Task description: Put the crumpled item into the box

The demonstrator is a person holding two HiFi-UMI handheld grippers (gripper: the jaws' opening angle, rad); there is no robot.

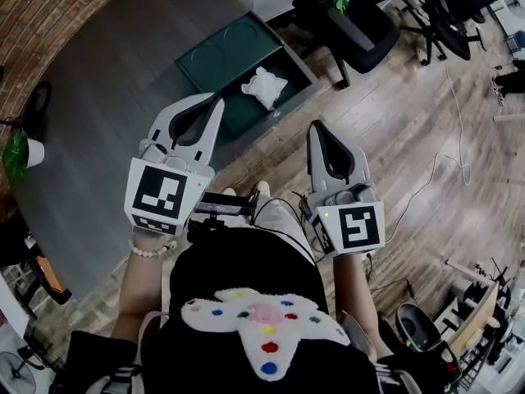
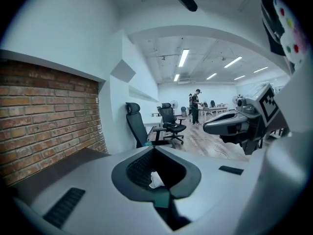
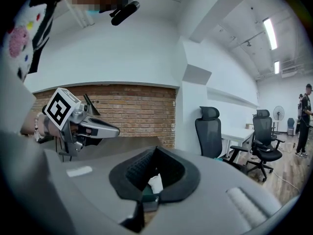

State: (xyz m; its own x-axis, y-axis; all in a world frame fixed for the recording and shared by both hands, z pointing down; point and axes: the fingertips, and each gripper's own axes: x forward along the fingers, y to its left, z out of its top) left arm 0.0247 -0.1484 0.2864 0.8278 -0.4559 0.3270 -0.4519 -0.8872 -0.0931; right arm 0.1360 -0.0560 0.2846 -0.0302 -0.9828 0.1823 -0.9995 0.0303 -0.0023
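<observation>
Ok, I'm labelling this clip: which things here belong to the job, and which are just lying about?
Job: crumpled white item, lying in the dark green box; left gripper and right gripper, both shut, empty.
Lying about: black office chair, potted plant.

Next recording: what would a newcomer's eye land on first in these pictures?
The left gripper and right gripper fill the middle of the head view, side by side, both shut and empty. Just beyond their tips, a white crumpled item lies inside the open dark green box. At the bottom, a white patch with coloured dots sits on the person's dark top.
</observation>
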